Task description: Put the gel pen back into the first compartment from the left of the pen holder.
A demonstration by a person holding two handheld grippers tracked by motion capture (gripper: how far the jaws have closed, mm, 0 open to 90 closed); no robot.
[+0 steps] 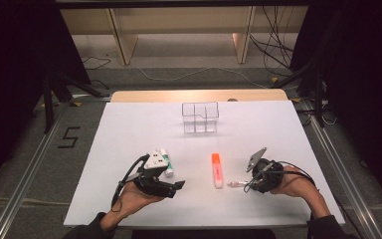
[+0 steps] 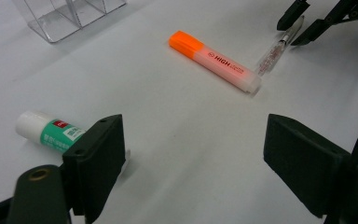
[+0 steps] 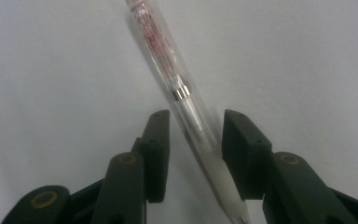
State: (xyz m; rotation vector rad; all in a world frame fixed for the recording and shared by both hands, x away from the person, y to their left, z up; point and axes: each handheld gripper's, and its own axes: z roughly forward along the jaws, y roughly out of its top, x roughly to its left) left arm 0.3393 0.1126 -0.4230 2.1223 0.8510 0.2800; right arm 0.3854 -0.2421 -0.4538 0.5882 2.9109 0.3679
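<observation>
High view: a wide white table [image 1: 129,129] stands in a dim room, with pale wooden shelving behind it, cables on the grey floor and metal rails at either side. Toward the far middle of the table sits a clear acrylic organizer [image 1: 200,117], its compartments bare. Nearer the person an orange highlighter [image 1: 217,170] lies lengthwise, and just to its right a clear pen [image 1: 236,183] with pink inside its barrel lies crosswise. At the left a white-and-green glue stick [image 1: 166,162] lies beside the left gripper [image 1: 178,186], whose jaws stand wide with nothing between them, over bare table.

The step in hand looks like picking up the pen. The right gripper [image 3: 193,140] has its jaws set around the pen's frosted grip end, partly closed, and the right gripper view shows a gap at the left jaw while the right one looks close to or just touching the barrel; the pen lies slanted between them on the table, not yet clamped. The next move calls for closing the rest of the way squarely, since a slim round barrel may roll or skew, then lifting toward the organizer
</observation>
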